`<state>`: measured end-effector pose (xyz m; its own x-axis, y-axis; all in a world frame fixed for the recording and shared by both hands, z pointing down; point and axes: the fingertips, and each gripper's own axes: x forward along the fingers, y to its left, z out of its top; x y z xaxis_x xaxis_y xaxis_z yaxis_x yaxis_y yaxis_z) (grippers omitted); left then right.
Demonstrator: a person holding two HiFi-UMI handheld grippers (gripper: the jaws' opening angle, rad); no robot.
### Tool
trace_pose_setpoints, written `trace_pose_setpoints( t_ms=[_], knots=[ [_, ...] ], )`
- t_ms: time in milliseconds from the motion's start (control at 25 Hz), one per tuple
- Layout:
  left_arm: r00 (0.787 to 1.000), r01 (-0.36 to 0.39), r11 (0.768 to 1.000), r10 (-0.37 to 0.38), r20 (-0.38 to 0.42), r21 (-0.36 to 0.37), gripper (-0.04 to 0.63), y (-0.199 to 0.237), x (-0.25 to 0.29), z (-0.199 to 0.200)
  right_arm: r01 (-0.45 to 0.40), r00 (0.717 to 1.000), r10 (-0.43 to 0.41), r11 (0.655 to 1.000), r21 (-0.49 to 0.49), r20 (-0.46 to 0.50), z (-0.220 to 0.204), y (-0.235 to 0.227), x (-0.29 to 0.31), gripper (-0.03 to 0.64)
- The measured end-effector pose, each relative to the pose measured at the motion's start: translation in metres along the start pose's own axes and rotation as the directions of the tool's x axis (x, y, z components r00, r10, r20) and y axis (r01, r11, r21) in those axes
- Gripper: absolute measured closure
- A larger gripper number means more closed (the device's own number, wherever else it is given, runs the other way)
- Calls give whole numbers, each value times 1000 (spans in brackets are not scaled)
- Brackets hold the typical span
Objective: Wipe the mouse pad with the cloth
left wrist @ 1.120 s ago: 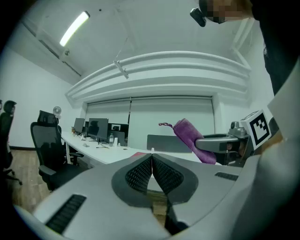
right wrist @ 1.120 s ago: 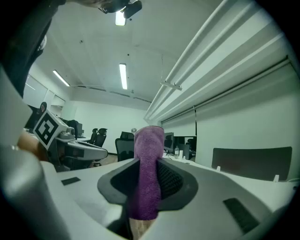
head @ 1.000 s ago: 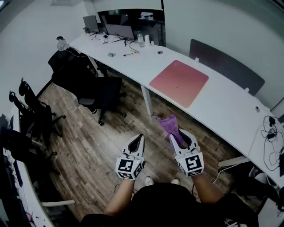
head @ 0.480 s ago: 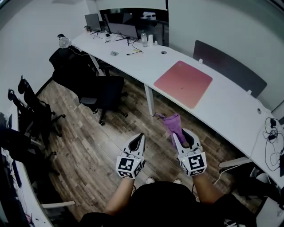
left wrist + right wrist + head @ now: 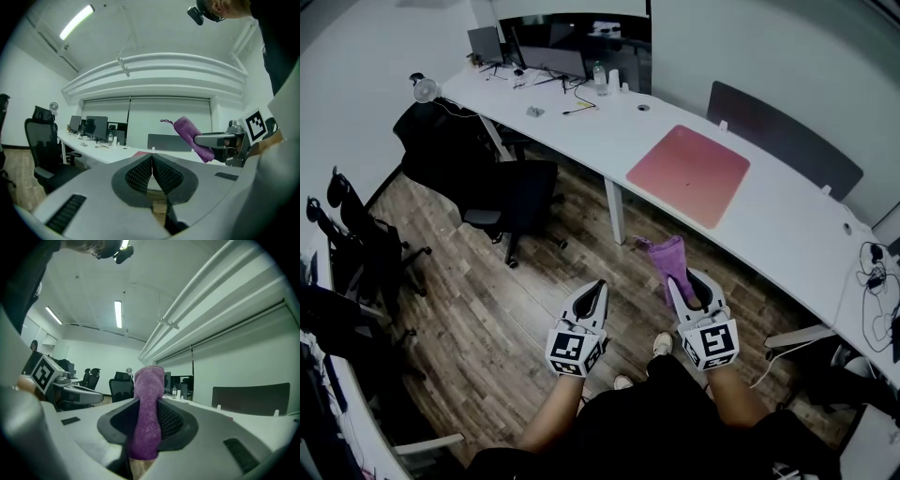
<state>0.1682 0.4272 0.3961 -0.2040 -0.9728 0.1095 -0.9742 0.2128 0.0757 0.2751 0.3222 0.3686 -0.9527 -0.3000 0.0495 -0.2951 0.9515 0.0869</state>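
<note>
A pink mouse pad [image 5: 688,173] lies flat on the long white desk [image 5: 787,234], ahead of me. A purple cloth [image 5: 670,262] is clamped in my right gripper [image 5: 686,286] and sticks out forward past its jaws; in the right gripper view the cloth [image 5: 147,413] fills the gap between the jaws. My left gripper [image 5: 596,292] is held beside it over the wooden floor, jaws shut and empty, as the left gripper [image 5: 152,161] view shows. Both grippers are short of the desk edge. The cloth [image 5: 190,137] also shows in the left gripper view.
Black office chairs [image 5: 502,183] stand to the left of the desk. Monitors [image 5: 553,62], a bottle [image 5: 599,79] and cables sit at the desk's far end. A dark partition panel [image 5: 787,141] runs behind the pad. More cables [image 5: 872,272] lie at the desk's right.
The view has shifted closer to the desk; the pad sits slightly nearer. The cloth stays held in the right gripper, and both grippers keep their poses.
</note>
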Motion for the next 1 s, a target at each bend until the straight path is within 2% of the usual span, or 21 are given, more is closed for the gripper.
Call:
trace_pose_setpoints(
  t_ms=[320,680,1000],
  knots=[
    [1000,-9,1000,9,-24,3,574,35,49,-3,-9,1000,9,1000,12,-7,-11,-28,59,499],
    [998,-44,999,45,-52,16,574,76,124,11,-30,999,30,999,40,-11,-14,-83,137,497],
    [996,-56,998,57,-68,24,574,91,203,29,-73,997,74,997,39,-9,-15,-137,194,497]
  ],
)
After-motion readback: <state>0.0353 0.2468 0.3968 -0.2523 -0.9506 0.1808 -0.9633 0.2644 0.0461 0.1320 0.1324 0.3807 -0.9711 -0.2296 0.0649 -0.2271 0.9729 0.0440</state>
